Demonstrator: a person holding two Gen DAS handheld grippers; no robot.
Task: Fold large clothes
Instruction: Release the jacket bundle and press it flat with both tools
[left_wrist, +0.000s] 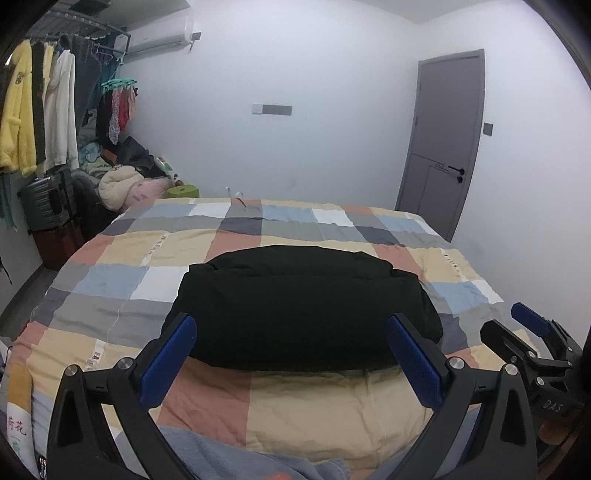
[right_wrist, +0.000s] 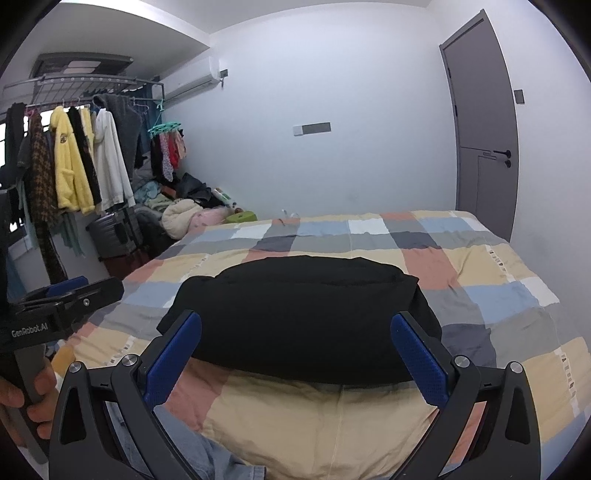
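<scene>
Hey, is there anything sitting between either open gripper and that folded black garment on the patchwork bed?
Nothing visible. Only bare checked quilt lies between the left gripper and the folded black padded garment; likewise for the right gripper and the garment. Both jaws are open, holding nothing.

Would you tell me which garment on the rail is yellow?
The fluffy yellow robe, hanging between a dark houndstooth garment and a white hooded top.

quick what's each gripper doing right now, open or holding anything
left gripper: open, holding nothing, held short of the black jacket.
right gripper: open, holding nothing.
</scene>
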